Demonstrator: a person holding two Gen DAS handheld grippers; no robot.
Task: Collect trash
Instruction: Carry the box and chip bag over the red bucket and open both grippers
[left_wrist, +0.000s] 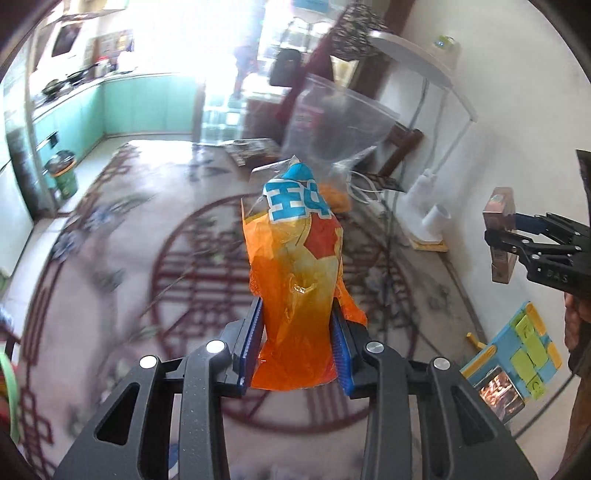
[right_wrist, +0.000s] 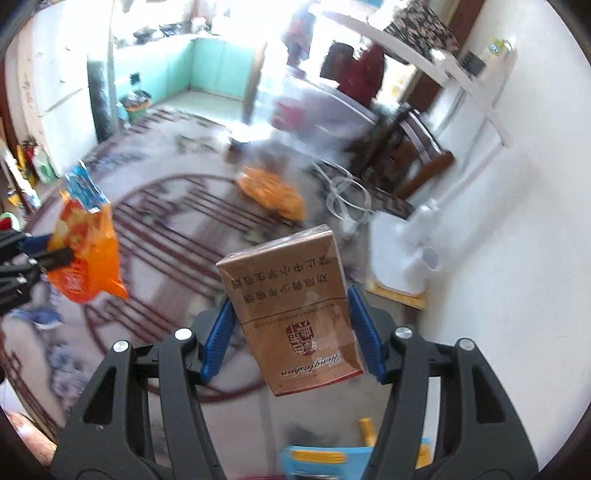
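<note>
Patterned flooring (left_wrist: 207, 258) with a dark red circular motif spread beneath both tools, in a bright room with turquoise kitchen cabinets (left_wrist: 122, 107) at the far side.

Clamped between the blue pads of the left gripper (left_wrist: 297, 347) was an orange snack bag (left_wrist: 299, 280), crumpled, held off the floor with its torn top end pointing away from the camera. Near that top, a blue patch carried large white characters; they were creased and could not be read with confidence. A red shape showed on the bag's right flank.

In the right gripper (right_wrist: 295, 332) sat a brown cigarette box (right_wrist: 295, 306), its sides pressed by the two blue pads and its length tilted slightly. Seen from that wrist, the printing was upside down: two rows of Chinese characters, a red seal-like emblem, and the script word "Hongtashan" near the lower edge. From the left wrist the same box appeared at the right edge, standing upright in the other tool's jaws.

On the floor past both tools lay another orange wrapper (right_wrist: 273, 192), and just beside it a loose coil of white cable (right_wrist: 347, 199). A white appliance (left_wrist: 428, 218) stood on a wooden board near the wall, under a white shelf (left_wrist: 436, 66). A green bin (left_wrist: 62, 173) stood by the cabinets. A small blue and yellow stool (left_wrist: 521, 343) sat close to the wall on the right.
</note>
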